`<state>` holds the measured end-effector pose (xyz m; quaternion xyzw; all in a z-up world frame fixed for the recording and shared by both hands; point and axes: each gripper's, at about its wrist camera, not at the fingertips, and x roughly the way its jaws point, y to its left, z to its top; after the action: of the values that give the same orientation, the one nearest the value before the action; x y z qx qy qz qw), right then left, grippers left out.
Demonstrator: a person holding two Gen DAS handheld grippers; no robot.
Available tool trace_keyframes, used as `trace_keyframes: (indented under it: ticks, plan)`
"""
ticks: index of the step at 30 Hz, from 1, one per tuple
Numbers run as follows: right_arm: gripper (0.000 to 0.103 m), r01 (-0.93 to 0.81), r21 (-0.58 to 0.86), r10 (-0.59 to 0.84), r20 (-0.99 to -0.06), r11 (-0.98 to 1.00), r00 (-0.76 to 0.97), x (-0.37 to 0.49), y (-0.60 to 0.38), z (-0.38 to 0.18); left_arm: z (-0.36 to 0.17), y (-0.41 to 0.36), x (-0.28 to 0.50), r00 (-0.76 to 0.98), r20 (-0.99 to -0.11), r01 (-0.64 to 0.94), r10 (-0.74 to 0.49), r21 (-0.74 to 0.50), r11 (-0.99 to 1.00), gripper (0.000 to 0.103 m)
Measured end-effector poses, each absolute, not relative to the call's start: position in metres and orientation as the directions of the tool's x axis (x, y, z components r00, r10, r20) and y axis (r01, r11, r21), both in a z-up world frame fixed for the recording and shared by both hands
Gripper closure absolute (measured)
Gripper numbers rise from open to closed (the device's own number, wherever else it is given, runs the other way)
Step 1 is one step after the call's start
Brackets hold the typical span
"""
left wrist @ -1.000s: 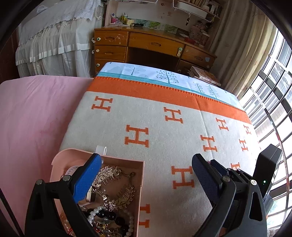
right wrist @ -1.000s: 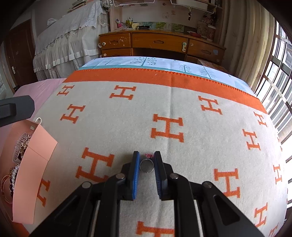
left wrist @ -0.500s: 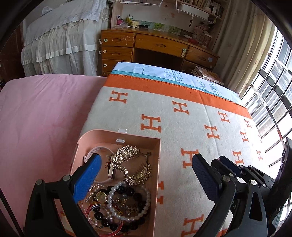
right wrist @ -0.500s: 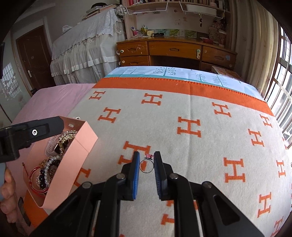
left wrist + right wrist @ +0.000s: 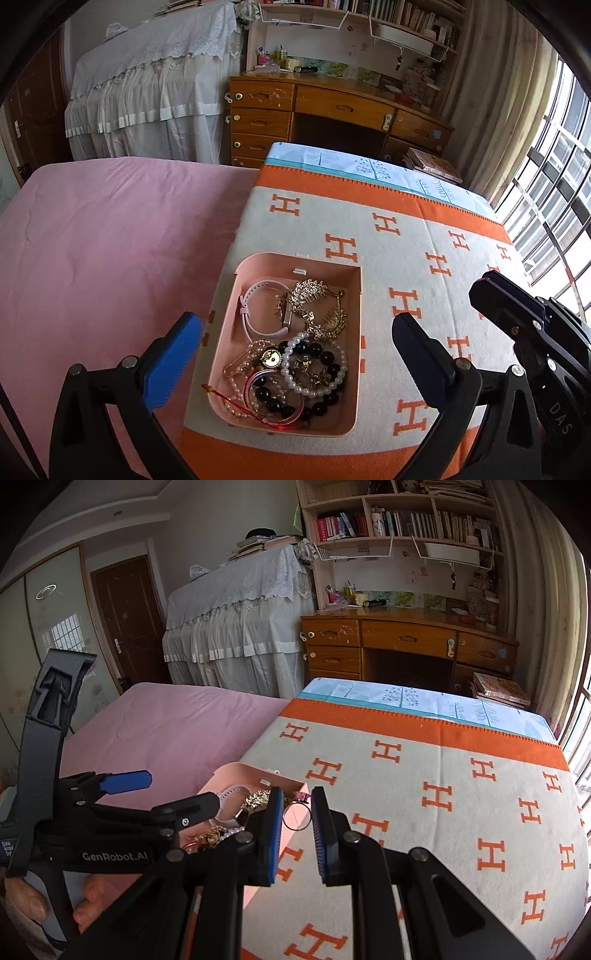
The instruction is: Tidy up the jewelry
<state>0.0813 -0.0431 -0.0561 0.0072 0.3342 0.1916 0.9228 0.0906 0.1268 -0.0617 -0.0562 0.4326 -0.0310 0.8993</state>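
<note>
Pink box (image 5: 354,295) lower centre of left view, already piled with beads, pearls, gold combs. Left gripper (image 5: 295,354) jaws wide, holding nothing. Right gripper (image 5: 297,821) jaws narrow, pinching ring (image 5: 295,818), centre frame beside box edge. Left to do: drop ring in.

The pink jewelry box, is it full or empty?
Nearly full: the pink jewelry box holds a pearl bracelet, gold hair combs and a white strap.

Pink box (image 5: 352,291) on blanketed bed (image 5: 424,229)

Bright window (image 5: 546,221) daylight from right (fisheye edges warped)
</note>
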Motion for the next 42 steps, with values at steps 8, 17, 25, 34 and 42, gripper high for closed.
trace_keyframes:
  ticks: [8,17,25,34,42]
  plan:
    - [0.087,-0.446,0.168,0.448,-0.611,0.879,0.652,0.089,-0.002,-0.047,-0.062,0.163,0.081,0.617,-0.787,-0.112,-0.002,-0.091,0.990,0.001]
    - [0.087,-0.469,0.185,0.456,-0.684,0.863,0.570,0.100,0.023,-0.081,-0.079,0.199,0.077,0.583,-0.811,-0.212,0.049,-0.093,0.973,0.001]
    - [0.078,-0.484,0.178,0.448,-0.723,0.857,0.526,0.097,0.032,-0.095,-0.082,0.194,0.079,0.579,-0.813,-0.207,0.062,-0.073,0.976,0.001]
    - [0.072,-0.484,0.194,0.461,-0.716,0.853,0.524,0.090,0.024,-0.092,-0.082,0.182,0.077,0.576,-0.815,-0.184,0.059,-0.059,0.981,0.001]
    - [0.072,-0.450,0.183,0.429,-0.725,0.874,0.538,0.081,0.002,-0.094,-0.083,0.157,0.074,0.572,-0.820,-0.125,0.026,-0.055,0.991,0.001]
